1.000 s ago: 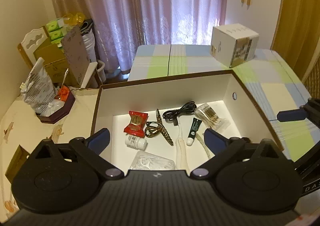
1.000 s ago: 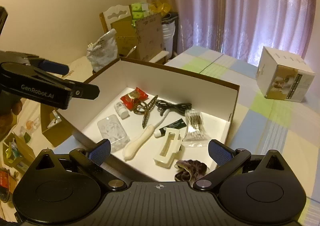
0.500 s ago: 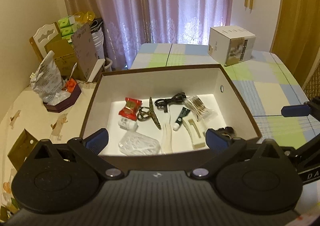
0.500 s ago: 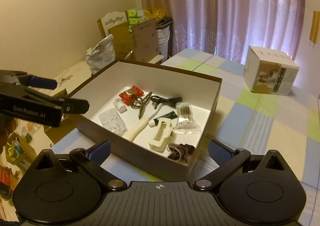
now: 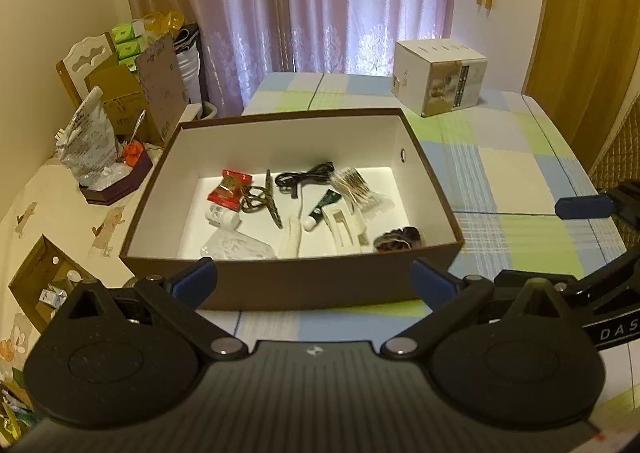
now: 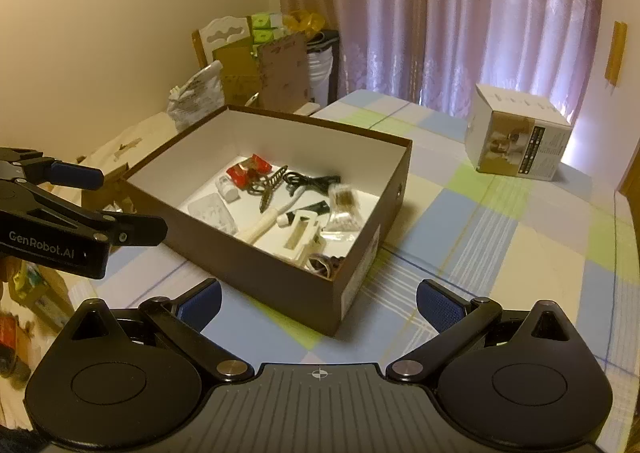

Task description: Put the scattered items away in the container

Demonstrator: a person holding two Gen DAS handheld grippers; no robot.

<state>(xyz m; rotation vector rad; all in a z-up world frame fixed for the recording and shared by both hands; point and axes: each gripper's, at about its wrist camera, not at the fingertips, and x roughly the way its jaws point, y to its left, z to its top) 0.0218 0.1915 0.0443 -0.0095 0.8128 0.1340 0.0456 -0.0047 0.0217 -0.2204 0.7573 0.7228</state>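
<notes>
Both tools are spread wide and hold nothing: the left tool (image 5: 314,281) hangs just in front of the brown box (image 5: 304,285), the right tool (image 6: 318,301) near its corner. The scattered items lie inside the box already — red packet (image 5: 230,195), black cable (image 5: 306,177), cotton swabs (image 5: 358,187), white hair clip (image 5: 346,227), dark scrunchie (image 5: 398,239). The checked table (image 6: 500,237) shows no loose item, so the main risk is a needless reach — a finger could catch the box wall and push the box.
</notes>
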